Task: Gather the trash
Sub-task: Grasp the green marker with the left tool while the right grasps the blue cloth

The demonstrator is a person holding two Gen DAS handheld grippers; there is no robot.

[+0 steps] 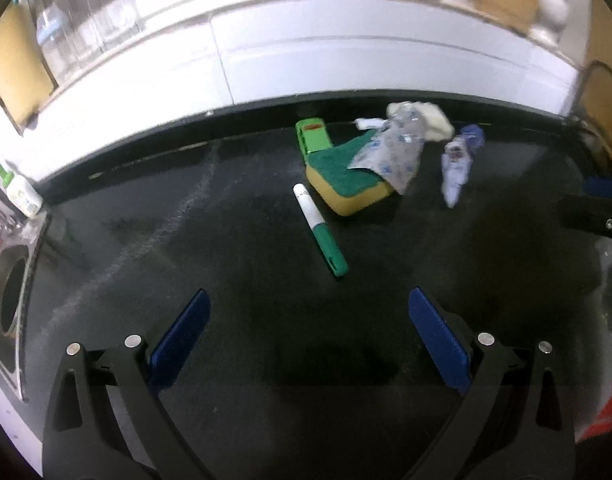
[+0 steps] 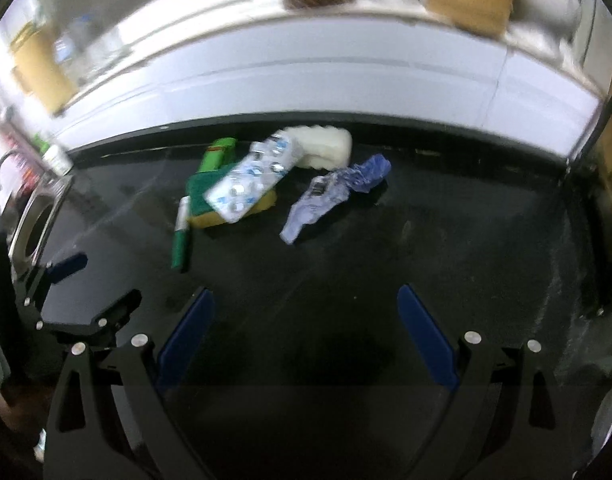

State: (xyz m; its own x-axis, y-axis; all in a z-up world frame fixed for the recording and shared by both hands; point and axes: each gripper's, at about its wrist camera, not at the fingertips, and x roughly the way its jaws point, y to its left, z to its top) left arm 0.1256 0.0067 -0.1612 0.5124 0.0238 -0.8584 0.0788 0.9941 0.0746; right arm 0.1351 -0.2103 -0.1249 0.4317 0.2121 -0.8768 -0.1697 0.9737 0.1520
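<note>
Here, your stock, largest first: dark counter (image 1: 234,240), white cabinet (image 1: 346,60) behind it. Left gripper (image 1: 308,312) and right gripper (image 2: 306,308) hover over bare counter, both spread wide, holding nothing. Sponge (image 1: 346,184), yellow with green top, lies mid-counter. Foil wrapper (image 1: 390,152) drapes across it; a white wad (image 2: 326,146), possibly tissue, sits behind. Crumpled blue wrapper (image 2: 330,196) lies just right. Green pen (image 1: 320,230) lies left of the sponge.
</note>
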